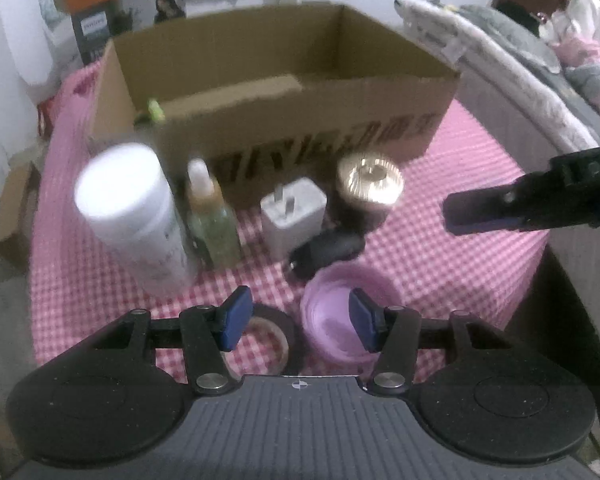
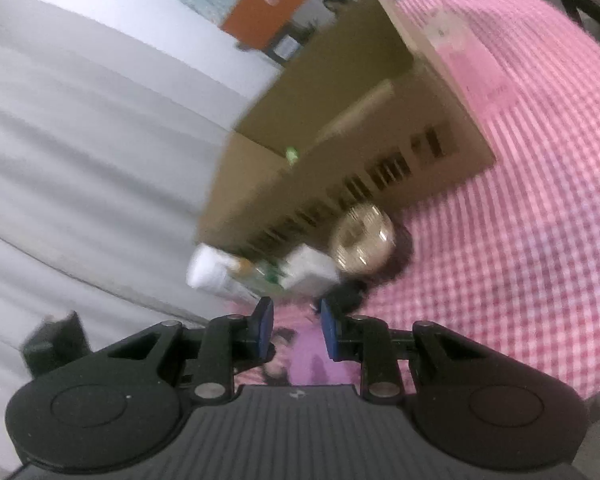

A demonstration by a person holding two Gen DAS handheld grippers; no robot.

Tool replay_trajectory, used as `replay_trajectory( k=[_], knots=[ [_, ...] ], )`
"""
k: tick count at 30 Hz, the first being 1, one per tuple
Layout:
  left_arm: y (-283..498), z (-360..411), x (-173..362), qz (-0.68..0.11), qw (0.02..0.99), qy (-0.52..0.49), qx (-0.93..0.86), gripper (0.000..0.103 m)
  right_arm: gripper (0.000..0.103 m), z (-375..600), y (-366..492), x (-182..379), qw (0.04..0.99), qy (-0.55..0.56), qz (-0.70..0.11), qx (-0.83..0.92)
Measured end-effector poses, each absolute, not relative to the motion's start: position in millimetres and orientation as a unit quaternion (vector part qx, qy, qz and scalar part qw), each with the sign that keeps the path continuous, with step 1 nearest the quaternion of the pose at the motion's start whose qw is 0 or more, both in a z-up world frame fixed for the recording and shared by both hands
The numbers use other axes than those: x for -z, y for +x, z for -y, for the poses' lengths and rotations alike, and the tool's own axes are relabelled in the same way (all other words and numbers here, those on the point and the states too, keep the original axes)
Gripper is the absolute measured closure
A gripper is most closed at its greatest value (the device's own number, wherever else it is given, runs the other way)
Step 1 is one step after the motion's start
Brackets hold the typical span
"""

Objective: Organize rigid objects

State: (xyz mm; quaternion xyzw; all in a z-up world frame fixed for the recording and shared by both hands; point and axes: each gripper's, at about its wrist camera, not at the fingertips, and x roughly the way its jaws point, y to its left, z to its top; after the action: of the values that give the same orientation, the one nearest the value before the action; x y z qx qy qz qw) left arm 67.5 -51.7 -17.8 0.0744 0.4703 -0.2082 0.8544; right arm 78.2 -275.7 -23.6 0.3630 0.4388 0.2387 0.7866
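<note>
Left claw [image 1: 298, 322] half open, empty, hovering at near rim of purple bowl [image 1: 340, 316]; right claw [image 2: 294, 330] narrow, empty, beside bowl.

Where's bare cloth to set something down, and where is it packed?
Free: the pink checked cloth right of the gold-capped jar, out to the table's edge, and most of the cardboard box floor. Packed: the row before the box, white bottle, dropper bottle, charger, down to the purple lid and tape roll.
</note>
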Motion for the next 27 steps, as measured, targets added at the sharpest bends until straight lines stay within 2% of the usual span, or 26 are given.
replay_trajectory(
  k=[13,27],
  knots=[
    [101,58,47,-0.504,0.837,0.04,0.21,0.055,0.076,255,111,86,0.746,0.403,-0.498,-0.182],
    [118,62,55,-0.513,0.826,0.014,0.233,0.056,0.075,231,126,91,0.74,0.44,-0.477,-0.178]
  ],
)
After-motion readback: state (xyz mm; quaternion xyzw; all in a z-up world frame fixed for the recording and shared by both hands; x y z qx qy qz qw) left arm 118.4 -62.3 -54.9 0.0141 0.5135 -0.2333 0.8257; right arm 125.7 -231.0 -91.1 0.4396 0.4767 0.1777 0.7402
